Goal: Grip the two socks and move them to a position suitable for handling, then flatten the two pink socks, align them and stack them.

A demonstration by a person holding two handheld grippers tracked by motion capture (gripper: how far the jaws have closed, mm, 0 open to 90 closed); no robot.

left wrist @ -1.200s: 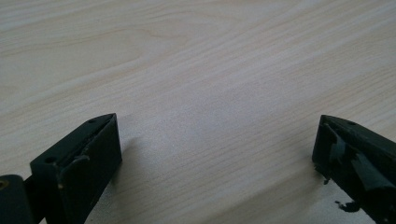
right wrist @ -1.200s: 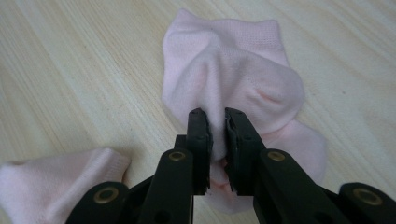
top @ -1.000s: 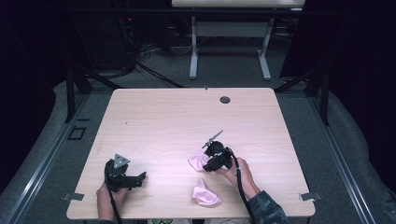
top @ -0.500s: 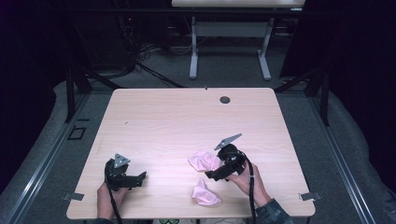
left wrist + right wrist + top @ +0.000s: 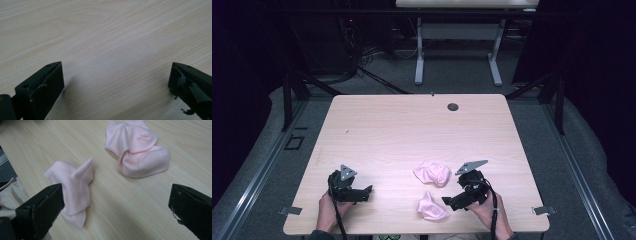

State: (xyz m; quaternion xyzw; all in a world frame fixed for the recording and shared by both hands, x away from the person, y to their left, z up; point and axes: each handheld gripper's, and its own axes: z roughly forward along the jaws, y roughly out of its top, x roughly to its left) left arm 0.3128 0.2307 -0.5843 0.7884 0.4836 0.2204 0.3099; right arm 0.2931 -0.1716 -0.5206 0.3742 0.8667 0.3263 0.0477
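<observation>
Two crumpled pink cloths lie on the wooden table: a rounder one farther out and a flatter one near the front edge. My right gripper sits just right of the nearer cloth. Its jaws have just been opening and now stand wide, with bare wood between them; the nearer cloth lies by its left jaw. My left gripper rests open at the front left over bare wood.
A small dark round grommet is set in the table near its far edge. The legs of another table stand on the floor beyond. Metal rails run along both sides of the table.
My right gripper has drawn back from the farther pink cloth toward the front right and its jaws have spread. That cloth stays on the table. The left gripper has kept still.
</observation>
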